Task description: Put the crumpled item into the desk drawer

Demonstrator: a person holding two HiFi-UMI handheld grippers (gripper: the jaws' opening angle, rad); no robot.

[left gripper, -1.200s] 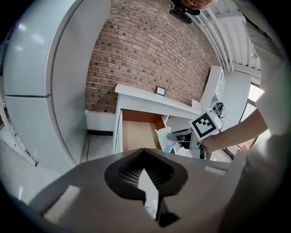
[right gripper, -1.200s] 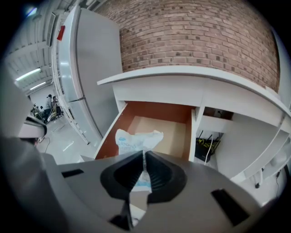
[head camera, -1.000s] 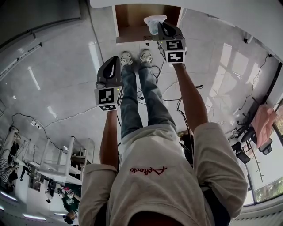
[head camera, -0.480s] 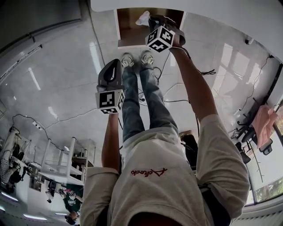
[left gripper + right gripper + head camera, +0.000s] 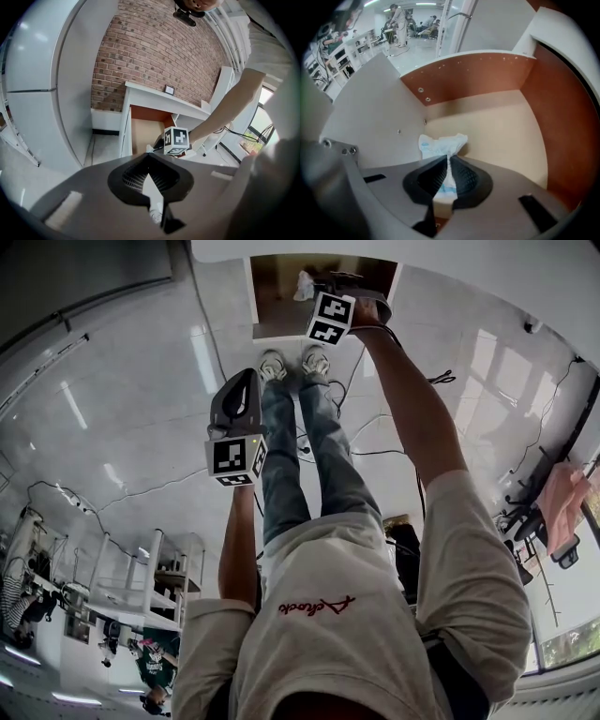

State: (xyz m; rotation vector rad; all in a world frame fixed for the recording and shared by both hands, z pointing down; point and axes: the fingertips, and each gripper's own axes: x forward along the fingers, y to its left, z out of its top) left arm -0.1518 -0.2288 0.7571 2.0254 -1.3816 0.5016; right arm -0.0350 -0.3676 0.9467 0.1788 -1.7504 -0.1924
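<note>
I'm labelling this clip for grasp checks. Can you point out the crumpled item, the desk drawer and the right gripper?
crumpled item (image 5: 440, 144): right gripper view, its bunched white top above the jaws.
desk drawer (image 5: 501, 126): right gripper view, bare tan floor.
right gripper (image 5: 447, 158): right gripper view, between its fingertips.

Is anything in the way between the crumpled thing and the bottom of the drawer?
Nothing visible is. The right claw pinches the crumpled item over the open drawer, whose floor beneath it looks bare.
</note>
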